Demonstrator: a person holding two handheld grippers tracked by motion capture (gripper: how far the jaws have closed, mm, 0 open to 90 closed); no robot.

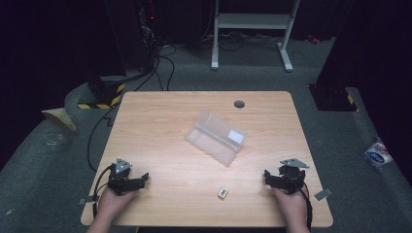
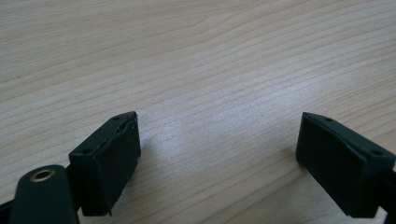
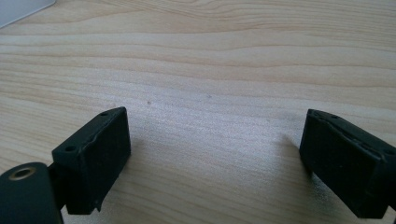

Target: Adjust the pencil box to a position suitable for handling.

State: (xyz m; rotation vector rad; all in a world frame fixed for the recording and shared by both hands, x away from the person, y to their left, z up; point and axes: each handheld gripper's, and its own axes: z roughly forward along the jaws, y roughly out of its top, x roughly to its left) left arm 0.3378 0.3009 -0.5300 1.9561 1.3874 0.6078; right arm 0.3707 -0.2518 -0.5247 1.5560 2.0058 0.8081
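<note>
Left gripper: the black two-jaw gripper in the person's left hand (image 1: 127, 180) is seen in the high view at the near left part of the table; in the left gripper view (image 2: 218, 163) its jaws are spread wide, released, with bare wood between them and nothing grasped.

Right gripper: the black two-jaw gripper in the person's right hand (image 1: 285, 180) is seen at the near right part of the table; in the right gripper view (image 3: 215, 161) its jaws are likewise held apart, released, over bare wood.

Table: a light wooden rectangular table (image 1: 160, 121) with a round grey cable hole (image 1: 239, 104) near its far edge is shown.

Small object: a small white rectangular piece (image 1: 223, 192) is laid flat on the table near the front edge, between the two grippers, nearer the right one and touched by neither.

Clear box: a transparent plastic hinged box (image 1: 216, 137), lying open, is set near the table's middle, well apart from both grippers; a white label is seen on its right half.

Floor: a grey carpet (image 1: 43, 160) is seen around the table.
</note>
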